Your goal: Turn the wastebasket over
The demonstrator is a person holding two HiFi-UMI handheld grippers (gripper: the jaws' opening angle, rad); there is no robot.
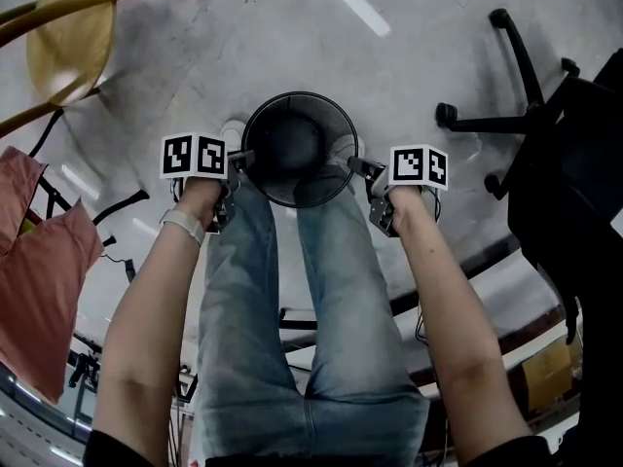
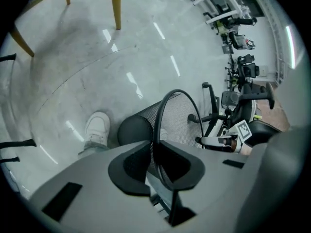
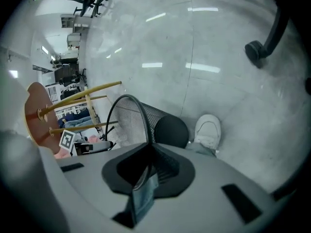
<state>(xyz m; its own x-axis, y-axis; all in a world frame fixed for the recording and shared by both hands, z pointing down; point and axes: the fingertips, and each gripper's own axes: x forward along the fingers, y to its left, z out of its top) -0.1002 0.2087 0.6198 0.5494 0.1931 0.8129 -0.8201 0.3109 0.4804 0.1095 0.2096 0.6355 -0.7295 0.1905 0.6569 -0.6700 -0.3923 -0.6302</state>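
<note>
Wastebasket (image 1: 292, 144) | centre frame, my left gripper (image 1: 242, 158) and right gripper (image 1: 357, 165) clamped on opposite rim edges | black round mesh, mouth facing me

Bright, even overhead light lays long white glare streaks on the glossy pale grey floor (image 1: 292, 37) beyond the left tool (image 1: 243, 159) and right tool (image 1: 357, 165). The black wire-mesh wastebasket (image 1: 292, 144) between them is dim inside. Both gripper views bulge, with black corners and soft nearby tool bodies.
</note>
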